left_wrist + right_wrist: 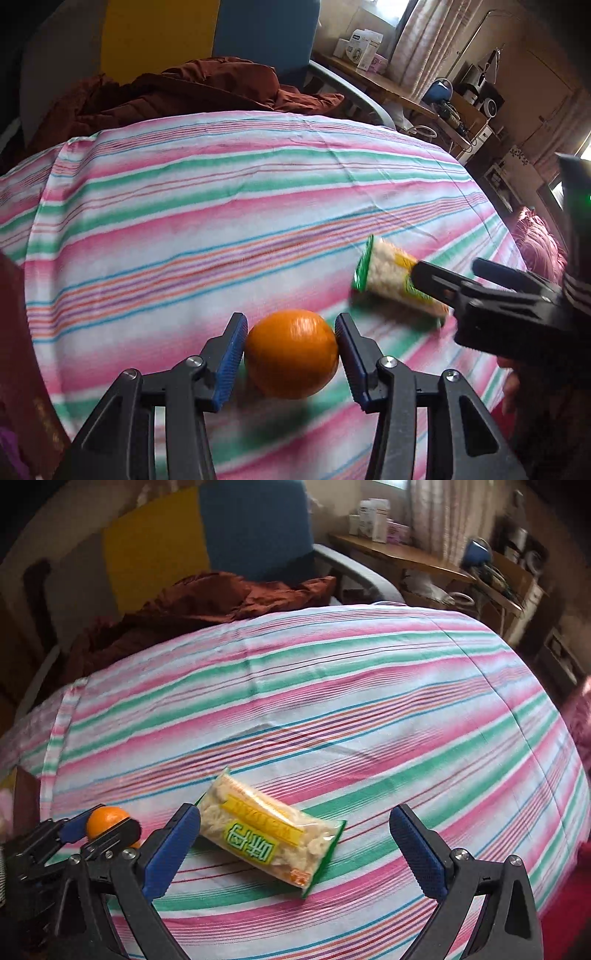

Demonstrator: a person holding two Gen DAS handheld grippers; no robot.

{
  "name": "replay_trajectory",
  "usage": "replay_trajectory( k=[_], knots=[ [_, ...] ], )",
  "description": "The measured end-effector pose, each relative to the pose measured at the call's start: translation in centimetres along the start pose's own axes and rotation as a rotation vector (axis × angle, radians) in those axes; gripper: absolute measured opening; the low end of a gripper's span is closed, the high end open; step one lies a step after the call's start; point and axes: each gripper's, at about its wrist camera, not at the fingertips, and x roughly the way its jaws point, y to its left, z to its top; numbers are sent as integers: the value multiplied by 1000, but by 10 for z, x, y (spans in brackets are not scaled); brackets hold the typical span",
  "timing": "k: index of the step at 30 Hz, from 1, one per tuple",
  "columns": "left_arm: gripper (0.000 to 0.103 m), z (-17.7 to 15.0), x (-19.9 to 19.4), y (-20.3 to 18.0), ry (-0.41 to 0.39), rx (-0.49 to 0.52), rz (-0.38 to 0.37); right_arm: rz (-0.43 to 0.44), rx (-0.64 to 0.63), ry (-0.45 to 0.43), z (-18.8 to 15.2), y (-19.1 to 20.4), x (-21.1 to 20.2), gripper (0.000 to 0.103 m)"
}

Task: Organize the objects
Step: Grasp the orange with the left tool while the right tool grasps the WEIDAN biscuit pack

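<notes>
Currently the orange (291, 354) is pinched by the left gripper (291, 363). Right gripper (295, 843) is spread wide, snack packet (271, 832) lying between its fingers, orange at its 9 o'clock.

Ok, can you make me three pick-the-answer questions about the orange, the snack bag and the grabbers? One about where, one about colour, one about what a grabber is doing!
1. Where is the round orange fruit?
A. Between the left gripper's blue pads
B. On the wooden desk
C. Inside the snack bag

2. What colour are the edges of the clear plastic snack packet?
A. Red
B. Green
C. Black

3. How is the right gripper set?
A. Shut on the packet
C. Shut on the fruit
B. Wide open around the packet

Answers:
1 A, both pads press on the fruit's sides above the striped pink, green and white cloth.
2 B, green trim shows at both ends.
3 B, one pad stands well clear of the packet.
</notes>
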Motion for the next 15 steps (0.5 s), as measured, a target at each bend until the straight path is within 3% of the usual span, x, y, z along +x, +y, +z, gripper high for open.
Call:
replay_trajectory(
  k=[3, 9, 15],
  knots=[
    [50, -15, -11, 2, -2, -4, -19, 37, -40, 40, -5, 9, 6, 103],
    [50, -40, -24, 3, -2, 5, -36, -23, -167, 59, -5, 26, 13, 103],
    [50, -44, -25, 3, -19, 22, -34, -13, -273, 108, 4, 34, 37, 102]
  ],
)
